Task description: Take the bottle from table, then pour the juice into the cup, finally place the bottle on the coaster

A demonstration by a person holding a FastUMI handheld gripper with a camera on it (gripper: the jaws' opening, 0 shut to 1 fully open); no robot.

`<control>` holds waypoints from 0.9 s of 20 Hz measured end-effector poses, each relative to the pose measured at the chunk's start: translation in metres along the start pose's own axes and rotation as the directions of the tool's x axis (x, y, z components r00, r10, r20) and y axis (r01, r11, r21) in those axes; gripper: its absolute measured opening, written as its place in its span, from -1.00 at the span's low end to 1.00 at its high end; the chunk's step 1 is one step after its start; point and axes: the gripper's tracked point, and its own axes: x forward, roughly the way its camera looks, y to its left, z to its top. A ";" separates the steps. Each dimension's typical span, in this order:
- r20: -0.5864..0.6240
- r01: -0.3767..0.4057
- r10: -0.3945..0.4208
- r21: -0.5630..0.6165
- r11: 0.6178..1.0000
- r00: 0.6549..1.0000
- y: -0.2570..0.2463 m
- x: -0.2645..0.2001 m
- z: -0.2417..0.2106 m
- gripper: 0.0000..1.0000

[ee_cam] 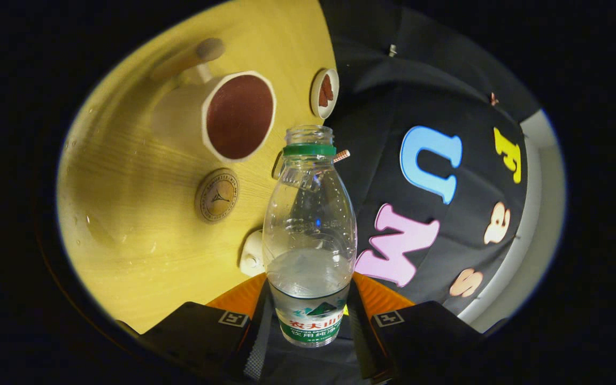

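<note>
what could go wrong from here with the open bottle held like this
1. The bottle is uncapped and still holds liquid low inside; held between the fingers of the hand-held gripper, a sudden tilt may spill onto the table short of the cup.
2. The grip is near the bottle's base, so it might pivot or slip while pouring.
3. The coaster sits close to the cup; setting down could knock it.

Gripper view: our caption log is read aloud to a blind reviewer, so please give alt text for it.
The gripper holds an open, partly filled bottle, jaws shut on its lower body. Beyond it on the yellow table stand a cup with dark liquid and a round coaster.
</note>
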 end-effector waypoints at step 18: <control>0.337 -0.325 0.024 0.883 0.339 0.941 -0.015 -0.009 0.065 0.40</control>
